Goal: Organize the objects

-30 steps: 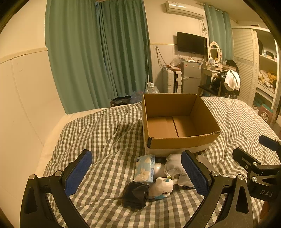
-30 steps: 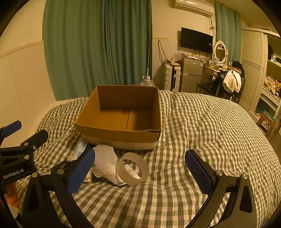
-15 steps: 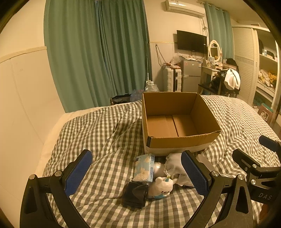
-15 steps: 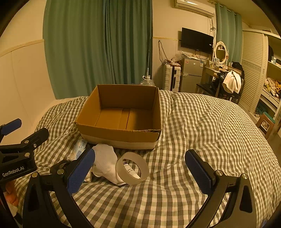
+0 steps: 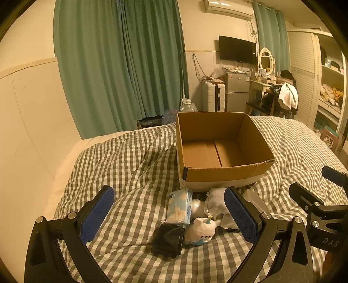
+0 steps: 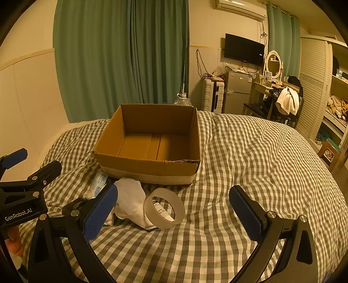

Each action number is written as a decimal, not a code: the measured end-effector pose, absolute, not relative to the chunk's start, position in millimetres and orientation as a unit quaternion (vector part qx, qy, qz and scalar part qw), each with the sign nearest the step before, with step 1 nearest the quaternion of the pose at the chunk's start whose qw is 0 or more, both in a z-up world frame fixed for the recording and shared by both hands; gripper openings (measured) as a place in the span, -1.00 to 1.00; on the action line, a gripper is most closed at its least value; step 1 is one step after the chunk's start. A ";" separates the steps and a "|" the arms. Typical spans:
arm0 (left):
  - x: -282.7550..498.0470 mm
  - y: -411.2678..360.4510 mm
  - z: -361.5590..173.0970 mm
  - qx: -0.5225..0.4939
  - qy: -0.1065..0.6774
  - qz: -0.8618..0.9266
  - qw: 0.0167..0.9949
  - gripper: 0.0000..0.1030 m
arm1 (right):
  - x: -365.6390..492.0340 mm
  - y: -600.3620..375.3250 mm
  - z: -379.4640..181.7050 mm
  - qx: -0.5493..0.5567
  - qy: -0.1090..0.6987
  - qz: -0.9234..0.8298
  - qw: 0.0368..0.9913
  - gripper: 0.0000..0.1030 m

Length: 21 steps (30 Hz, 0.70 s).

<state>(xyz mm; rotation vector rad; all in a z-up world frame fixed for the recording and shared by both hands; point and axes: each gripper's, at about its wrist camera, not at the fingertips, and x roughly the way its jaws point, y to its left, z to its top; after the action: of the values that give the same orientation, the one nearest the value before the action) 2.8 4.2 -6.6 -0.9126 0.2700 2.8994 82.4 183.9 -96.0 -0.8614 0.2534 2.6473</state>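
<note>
We see a bedroom in warm, dim light, with long green curtains (image 5: 121,65) hanging against cream walls and an air conditioner (image 5: 228,8) mounted high. Beyond the far edge of the bed (image 6: 250,156) stand a wall television (image 6: 243,50), a small fridge (image 6: 237,93), a white suitcase (image 6: 212,95) and a dressing table with an oval mirror (image 6: 273,65).

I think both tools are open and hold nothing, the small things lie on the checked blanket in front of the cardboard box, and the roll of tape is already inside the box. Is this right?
One point is wrong: the roll of tape is not in the cardboard box. The right wrist view shows it on the checked blanket in front of the box, whose inside is bare. The rest is right: left tool and right tool are open.
</note>
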 end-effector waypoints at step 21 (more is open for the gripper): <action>-3.3 -5.0 -6.5 -0.304 0.105 0.943 0.087 1.00 | 68.3 172.5 -94.1 -0.316 0.068 0.933 0.158 0.97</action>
<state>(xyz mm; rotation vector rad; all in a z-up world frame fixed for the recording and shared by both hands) -3.3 -5.0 -6.5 -0.9048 0.3121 2.8081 68.3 172.5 -94.1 -0.9041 0.1937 2.6693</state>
